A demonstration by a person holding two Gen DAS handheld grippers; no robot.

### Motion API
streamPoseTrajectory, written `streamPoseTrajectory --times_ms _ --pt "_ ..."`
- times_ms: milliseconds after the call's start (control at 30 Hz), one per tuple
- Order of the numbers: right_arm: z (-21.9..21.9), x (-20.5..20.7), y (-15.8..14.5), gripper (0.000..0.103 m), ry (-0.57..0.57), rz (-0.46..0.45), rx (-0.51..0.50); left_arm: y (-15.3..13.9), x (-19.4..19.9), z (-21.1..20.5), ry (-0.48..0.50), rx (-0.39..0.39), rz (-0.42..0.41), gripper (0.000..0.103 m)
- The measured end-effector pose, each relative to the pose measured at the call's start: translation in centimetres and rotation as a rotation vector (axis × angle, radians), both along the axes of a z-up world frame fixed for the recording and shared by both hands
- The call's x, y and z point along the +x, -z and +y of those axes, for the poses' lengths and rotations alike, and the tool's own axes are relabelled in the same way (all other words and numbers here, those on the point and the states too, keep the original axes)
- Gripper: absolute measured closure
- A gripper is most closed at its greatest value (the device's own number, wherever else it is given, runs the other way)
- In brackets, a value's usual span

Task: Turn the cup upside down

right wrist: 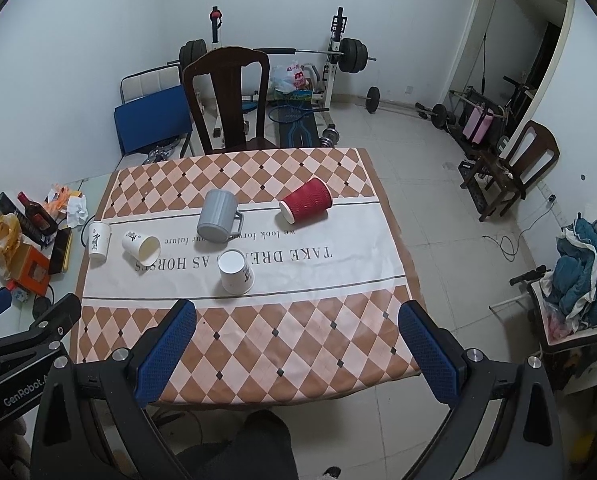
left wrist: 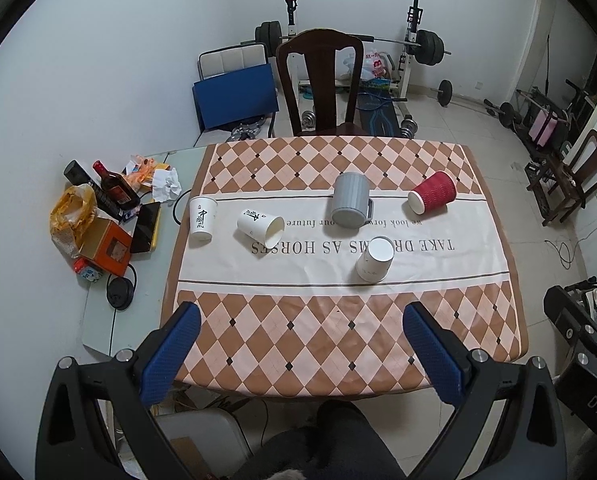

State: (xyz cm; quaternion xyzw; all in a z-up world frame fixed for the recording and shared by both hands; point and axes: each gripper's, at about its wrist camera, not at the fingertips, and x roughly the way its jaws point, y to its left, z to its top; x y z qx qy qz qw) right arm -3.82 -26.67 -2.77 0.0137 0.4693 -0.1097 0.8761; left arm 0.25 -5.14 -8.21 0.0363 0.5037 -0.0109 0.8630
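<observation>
**Left wrist view: five cups on the checkered cloth, both grippers hanging back wide open**

So which cup is "the" cup isn't obvious. Running through them: the red cup point(left wrist: 432, 193), ribbed wavy paper, lies on its side near the far right of the white band, its white-lined mouth toward the near left and its base away to the far right. The white tipped cup point(left wrist: 261, 227), smooth paper with black calligraphy, also lies down, long axis running left to right with the open mouth facing right. Left of it, close by, a white upright cup point(left wrist: 202, 219) stands mouth up with the same sort of brush print. The grey mug point(left wrist: 350, 205) is ridged plastic with a square handle on its right side; it seems to sit mouth down, but I can't be sure. Nearest to us, the white inverted cup point(left wrist: 374, 259) is standing with its flat base on top.

All of them rest on the tablecloth point(left wrist: 338, 344), diamonds in brown and pink with a white lettered strip.

The left gripper point(left wrist: 301, 354) has its blue textured pads spread wide over the near edge with nothing between them. Same for the right gripper point(right wrist: 297, 354).

A dark wooden chair point(left wrist: 320, 84) stands behind the table.
</observation>
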Motion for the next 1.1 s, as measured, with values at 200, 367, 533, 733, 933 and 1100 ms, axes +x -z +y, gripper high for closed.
streamPoseTrajectory --times_ms 200,367,533,733,933,1100 --pt "0.0 0.0 0.2 0.001 0.002 -0.001 -0.006 0.0 0.0 -0.1 0.001 0.004 -0.001 0.000" --pt "-0.1 -0.3 0.9 0.001 0.000 0.006 -0.013 0.0 0.0 -0.1 -0.001 0.002 0.000 0.000" --pt "-0.1 -0.1 1.0 0.001 0.002 0.005 -0.010 0.0 0.1 -0.1 -0.003 0.001 -0.002 0.000" --pt "0.0 0.3 1.1 0.001 0.004 0.007 -0.010 -0.1 -0.4 0.1 0.001 0.003 -0.004 0.000" --pt "0.0 0.4 1.1 0.001 0.003 0.007 -0.009 -0.3 -0.5 0.1 0.003 0.000 -0.003 0.000" --pt "0.0 0.2 1.0 0.001 0.004 0.007 -0.011 -0.5 -0.8 0.4 0.011 0.004 -0.001 0.000"
